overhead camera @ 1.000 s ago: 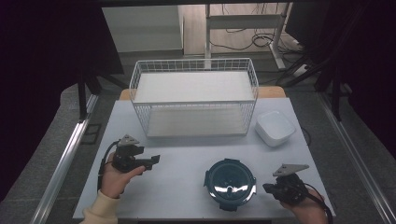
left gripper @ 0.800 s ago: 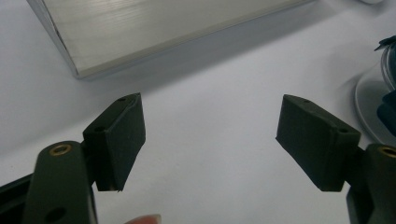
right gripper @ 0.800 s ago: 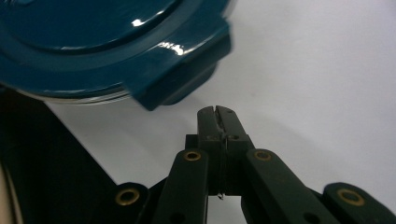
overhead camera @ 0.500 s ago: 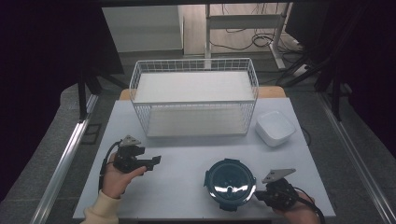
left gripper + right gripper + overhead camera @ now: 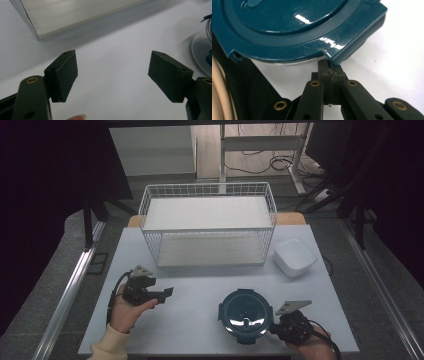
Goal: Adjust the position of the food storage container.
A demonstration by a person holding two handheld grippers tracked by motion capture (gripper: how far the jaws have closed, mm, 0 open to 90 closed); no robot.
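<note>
While jaws closed, right gripper [image 5: 329, 72] meets lid [image 5: 294, 30] edge.

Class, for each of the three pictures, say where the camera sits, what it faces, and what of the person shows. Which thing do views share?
High view: above the person's side, looking forward and down at the table, wire basket; both hands, both claws show.
Left gripper view: on the left claw, open, facing bare tabletop.
Right gripper view: on the right claw, shut under a tab of the teal lid.
Shared: the teal lid, seen from above and close up.
</note>
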